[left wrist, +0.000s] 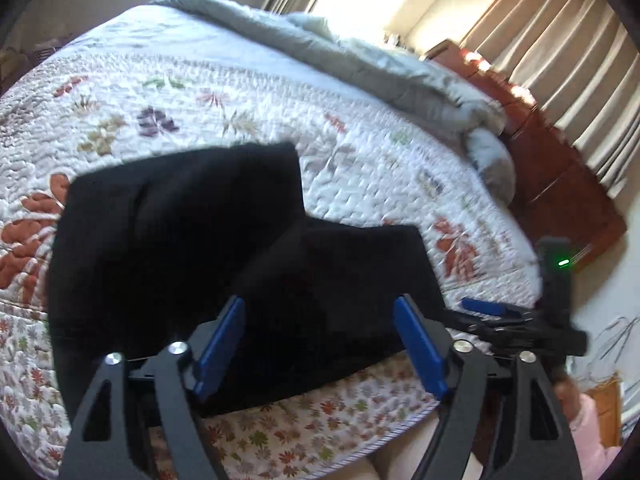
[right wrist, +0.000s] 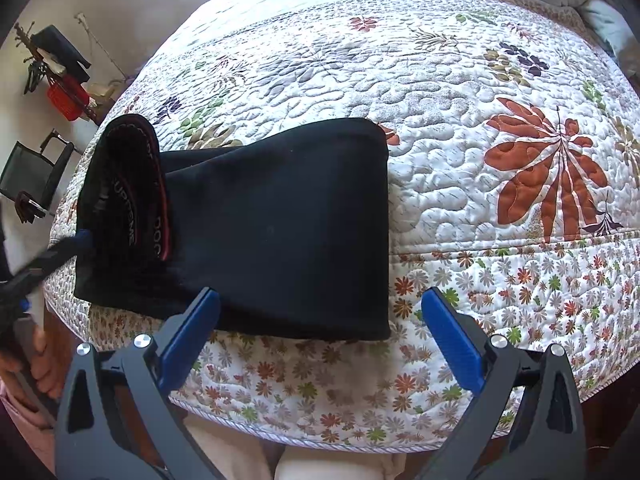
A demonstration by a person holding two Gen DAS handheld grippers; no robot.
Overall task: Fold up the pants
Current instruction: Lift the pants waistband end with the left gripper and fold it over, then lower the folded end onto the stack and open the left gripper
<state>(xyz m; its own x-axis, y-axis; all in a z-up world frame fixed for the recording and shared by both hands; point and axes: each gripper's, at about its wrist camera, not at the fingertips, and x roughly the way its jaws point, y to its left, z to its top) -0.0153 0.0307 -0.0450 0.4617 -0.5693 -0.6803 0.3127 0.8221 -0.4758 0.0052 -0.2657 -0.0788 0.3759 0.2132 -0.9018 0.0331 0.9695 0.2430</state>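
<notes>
Both grippers sit closest to the lenses: left gripper fingers spread wide, nothing between them, hovering over the near edge of the pants; right gripper likewise spread and empty, its left finger overlapping the near hem line in view, contact or not I cannot tell. Bed with floral quilt is the working surface, big and flat, which is why the garment lies near its front edge within reach. Grey duvet is bunched at the far side, well apart from the work. Pants, black, lie flat and already doubled into a compact block near the front edge; fold line runs down the right side in the right wrist view, clean and straight. Waistband is turned up at the left end, lettering showing, so that end is not lying flat. From the left wrist view the block looks stepped, one layer offset from the other. My read: fold is mostly done, both grippers free because nothing needs holding; next is likely another fold or tidying that waistband end.
</notes>
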